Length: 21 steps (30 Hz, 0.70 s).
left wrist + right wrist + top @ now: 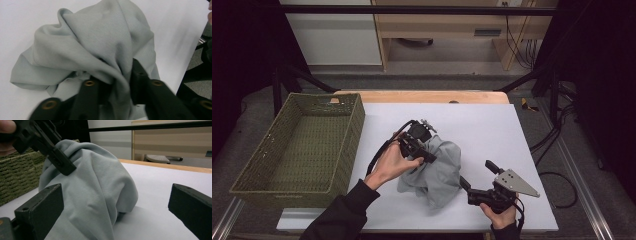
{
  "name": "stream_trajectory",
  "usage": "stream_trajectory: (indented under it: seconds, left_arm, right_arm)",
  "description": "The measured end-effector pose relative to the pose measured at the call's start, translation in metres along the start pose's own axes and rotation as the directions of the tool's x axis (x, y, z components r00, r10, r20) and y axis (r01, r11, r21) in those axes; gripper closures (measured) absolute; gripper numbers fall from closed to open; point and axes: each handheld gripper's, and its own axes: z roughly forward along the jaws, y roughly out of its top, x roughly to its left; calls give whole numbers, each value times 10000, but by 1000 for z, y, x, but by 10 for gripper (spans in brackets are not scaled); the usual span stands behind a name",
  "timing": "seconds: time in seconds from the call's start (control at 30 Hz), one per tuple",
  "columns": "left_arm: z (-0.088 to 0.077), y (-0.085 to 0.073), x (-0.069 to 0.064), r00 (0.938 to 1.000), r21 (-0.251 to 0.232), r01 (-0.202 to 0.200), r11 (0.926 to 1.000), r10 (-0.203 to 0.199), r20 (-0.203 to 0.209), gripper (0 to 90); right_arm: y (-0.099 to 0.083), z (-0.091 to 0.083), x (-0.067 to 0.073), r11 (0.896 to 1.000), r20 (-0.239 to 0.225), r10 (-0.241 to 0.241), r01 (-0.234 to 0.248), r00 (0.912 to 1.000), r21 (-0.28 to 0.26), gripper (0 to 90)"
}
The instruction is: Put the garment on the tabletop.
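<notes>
Centre of the high view, and the left gripper [428, 156] has its jaws pinched onto a raised fold of the grey cloth [439, 172], lifting it into a crumpled peak above the white table cover [492, 130]. In the left gripper view that bite is plain: both black jaws squeeze a ridge of fabric between them, low in the frame. The right gripper [477, 175] sits at the lower right of the high view, jaws spread wide with nothing between them, aimed at the near side of the cloth; whether its near jaw brushes the fabric I cannot tell.

The green woven basket [302, 145] waits at the left of the frame, empty as far as can be seen. So I'd judge this early going: the cloth is grabbed on one side, but the second grip is not yet made, and any folding or moving to the basket is all still to come.
</notes>
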Motion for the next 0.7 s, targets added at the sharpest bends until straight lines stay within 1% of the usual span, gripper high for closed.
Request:
stream_trajectory:
  seconds: [0.03,0.07,0.1,0.13,0.17,0.2,0.23,0.27,0.3,0.33,0.37,0.4,0.43,0.47,0.5,0.53,0.57,0.6,0.63,0.67,0.7]
  left_arm:
    - [0,0,0,10000,0,0,10000,0,0,573]
    - [-4,1,0,10000,-329,6,9995,-6,23,495]
    - [-6,1,-1,9999,-663,135,9977,-133,39,440]
    - [-8,2,-1,9998,-898,210,9957,-204,66,379]
    - [-8,2,-1,9998,-898,210,9957,-204,66,336]
    - [-14,1,0,9996,-1294,272,9912,-270,35,294]
    - [-14,1,0,9996,-1294,272,9912,-270,35,264]
    - [-20,0,0,9997,-1748,149,9845,-178,-146,239]
    - [-20,0,0,9997,-1748,149,9845,-178,-146,213]
    - [-27,-2,0,9995,-2102,104,9776,-163,-264,179]
    - [-27,-2,0,9995,-2102,104,9776,-163,-264,162]
    - [-30,-3,1,9995,-2258,133,9741,-195,-254,162]
    - [-33,-4,0,9990,-2560,331,9661,-399,-213,137]
    - [-36,-5,1,9989,-2673,320,9631,-401,-249,115]
    - [-37,-6,0,9986,-2803,368,9592,-457,-253,115]
    - [-42,-11,1,9988,-2953,397,9546,-460,-147,113]
    - [-42,-11,1,9988,-2953,397,9546,-460,-147,108]
    - [-46,-16,1,9990,-3109,347,9498,-417,-161,107]
    - [-48,-18,1,9989,-3275,391,9440,-457,-125,108]
    - [-49,-21,1,9984,-3505,487,9353,-558,-103,109]
    - [-50,-24,1,9985,-3627,461,9308,-537,-110,107]
  right_arm:
    - [0,0,0,10000,0,0,0,10000,0,2]
    - [0,0,0,10000,6,7,-7,10000,-23,2]
    - [1,-1,1,9999,-39,154,-154,9999,19,2]
    - [1,-1,1,9997,-74,259,-260,9996,-11,2]
    - [1,-1,1,9997,-74,259,-260,9996,-11,2]
    - [1,-1,0,9998,-26,199,-199,9998,-60,3]
    - [1,-1,0,9998,-26,199,-199,9998,-60,3]
    - [1,-1,1,9996,-96,293,-293,9995,-28,2]
    - [1,-1,1,9996,-96,293,-293,9995,-28,2]
    - [1,-1,1,9995,-106,321,-322,9994,-41,2]
    - [1,-1,1,9995,-91,312,-312,9995,-35,2]
    - [1,-1,1,9995,-91,312,-312,9995,-35,2]
    - [1,-1,1,9995,-92,307,-307,9995,-32,2]
    - [1,-1,1,9995,-80,303,-303,9995,-22,2]
    - [1,-1,0,9996,-110,286,-286,9995,-14,2]
    - [1,0,-1,9999,-63,147,-148,9999,-79,2]
    - [1,0,-1,9999,-63,147,-148,9999,-79,2]
    - [1,0,-1,9997,-81,230,-231,9997,-65,2]
    - [1,-1,-1,9999,-81,170,-170,9998,-27,2]
    - [1,0,-1,9995,-41,305,-305,9995,-22,2]
    - [1,0,-2,9997,-94,212,-213,9997,-79,2]
